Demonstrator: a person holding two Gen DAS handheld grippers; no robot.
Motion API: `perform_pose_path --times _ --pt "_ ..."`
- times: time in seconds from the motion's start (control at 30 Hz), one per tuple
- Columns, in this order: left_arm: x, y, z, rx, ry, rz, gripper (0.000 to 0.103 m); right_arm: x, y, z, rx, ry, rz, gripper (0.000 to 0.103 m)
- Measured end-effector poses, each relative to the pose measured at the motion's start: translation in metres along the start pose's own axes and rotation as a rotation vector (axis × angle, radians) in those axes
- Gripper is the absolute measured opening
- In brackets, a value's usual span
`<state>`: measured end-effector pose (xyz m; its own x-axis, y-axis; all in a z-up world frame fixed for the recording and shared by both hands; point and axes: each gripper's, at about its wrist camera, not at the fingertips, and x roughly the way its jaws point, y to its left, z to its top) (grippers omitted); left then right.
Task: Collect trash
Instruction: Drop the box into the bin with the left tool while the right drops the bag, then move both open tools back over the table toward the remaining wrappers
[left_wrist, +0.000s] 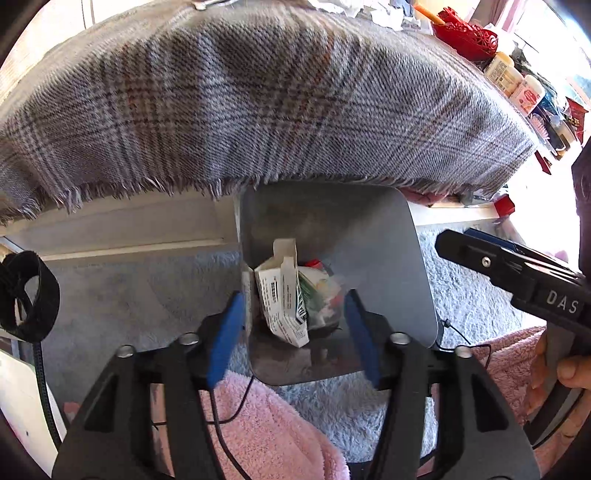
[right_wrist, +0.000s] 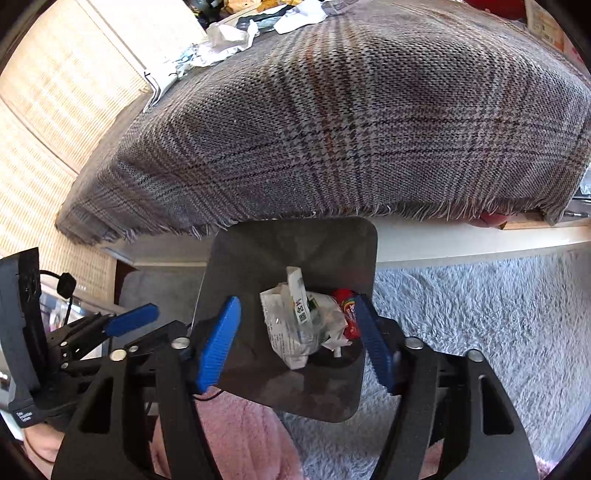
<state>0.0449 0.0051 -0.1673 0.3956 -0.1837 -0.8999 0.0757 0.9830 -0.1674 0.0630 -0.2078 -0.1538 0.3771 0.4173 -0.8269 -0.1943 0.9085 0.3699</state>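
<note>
A grey bin (left_wrist: 391, 266) stands on the carpet under the table edge; it also shows in the right wrist view (right_wrist: 258, 266). Inside lie a crumpled white paper carton (left_wrist: 282, 295), also seen from the right (right_wrist: 291, 325), and a red wrapper (right_wrist: 349, 314). My left gripper (left_wrist: 293, 332) hovers open over the bin, fingers apart and empty. My right gripper (right_wrist: 299, 332) is open above the same bin, empty. The right gripper's body shows in the left wrist view (left_wrist: 517, 273); the left gripper shows in the right wrist view (right_wrist: 129, 321).
A plaid cloth (left_wrist: 258, 96) covers the table above the bin. Crumpled white papers (right_wrist: 229, 40) lie on its far side. Bottles (left_wrist: 513, 81) and a red basket (left_wrist: 469, 37) stand at the table's right. Pink fleece (left_wrist: 266, 424) lies below.
</note>
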Motion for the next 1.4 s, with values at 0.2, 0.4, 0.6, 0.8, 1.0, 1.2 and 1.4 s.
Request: perform_pose_path --times 0.2,0.4,0.6,0.8,1.0,1.2,1.4 --pt "-0.017 0.005 0.007 -0.012 -0.045 0.019 0.093 -0.006 -0.01 0.004 0.046 -0.014 -0.01 0.093" --pt "-0.036 0.021 0.023 -0.048 -0.086 0.034 0.095 -0.023 -0.013 0.021 0.082 -0.03 0.054 0.093" --pt "-0.06 0.034 0.046 -0.07 -0.149 0.038 0.095 -0.047 -0.007 0.057 0.036 -0.068 -0.009 0.093" --pt "-0.078 0.043 0.086 -0.071 -0.206 0.035 0.095 -0.069 -0.008 0.108 0.055 -0.168 -0.013 0.093" --pt "-0.086 0.043 0.134 -0.049 -0.258 0.055 0.095 -0.06 -0.007 0.157 0.082 -0.209 -0.02 0.093" --pt "-0.081 0.043 0.176 -0.026 -0.283 0.071 0.094 -0.037 -0.006 0.199 0.093 -0.222 -0.035 0.08" --pt "-0.066 0.045 0.207 0.01 -0.298 0.064 0.084 -0.008 -0.004 0.217 0.087 -0.195 -0.036 0.063"
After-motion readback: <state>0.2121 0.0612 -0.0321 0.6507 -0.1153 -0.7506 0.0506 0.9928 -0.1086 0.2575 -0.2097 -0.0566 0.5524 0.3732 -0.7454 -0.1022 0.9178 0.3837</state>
